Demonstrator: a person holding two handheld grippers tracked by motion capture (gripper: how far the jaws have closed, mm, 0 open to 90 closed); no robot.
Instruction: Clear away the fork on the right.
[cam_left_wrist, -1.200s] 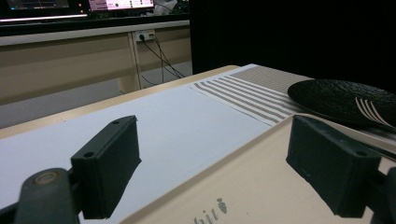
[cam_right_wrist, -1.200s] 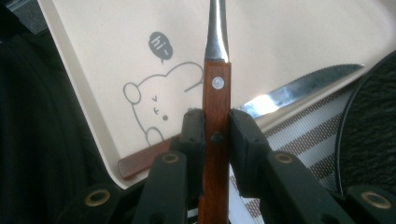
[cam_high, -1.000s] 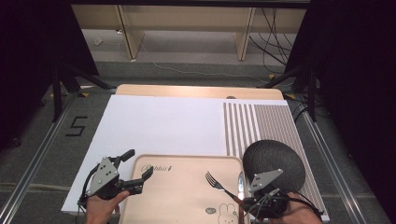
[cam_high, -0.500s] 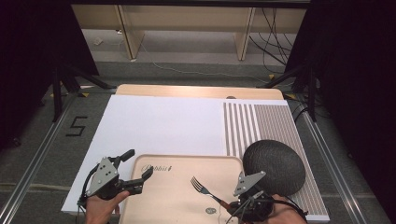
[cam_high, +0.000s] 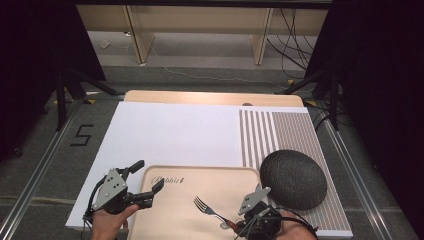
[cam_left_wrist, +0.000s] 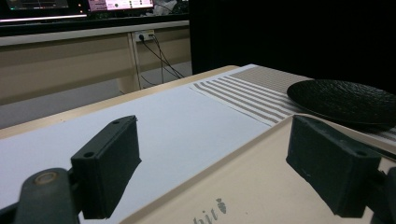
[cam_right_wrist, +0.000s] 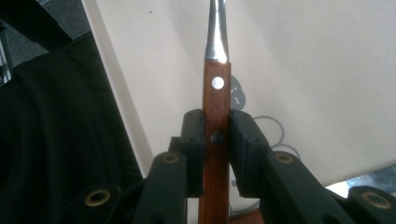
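Note:
A fork (cam_high: 205, 207) with a wooden handle (cam_right_wrist: 216, 93) hangs low over the beige tray (cam_high: 170, 212), tines pointing to the upper left. My right gripper (cam_high: 235, 225) is shut on that handle at the tray's near right corner; both pads press its sides (cam_right_wrist: 216, 135). My left gripper (cam_high: 148, 175) stands open across the tray's left rim, with nothing between its jaws (cam_left_wrist: 215, 163). One jaw is over the white mat, the other over the tray (cam_left_wrist: 243, 186).
A black textured plate (cam_high: 293, 178) rests on the striped placemat (cam_high: 280, 135) right of the tray and shows low in the left gripper view (cam_left_wrist: 345, 100). A white mat (cam_high: 170, 132) covers the table's middle. Floor and cables lie beyond.
My right gripper has carried the fork leftward, from beside the plate to over the tray's near right part. The left gripper has kept still.

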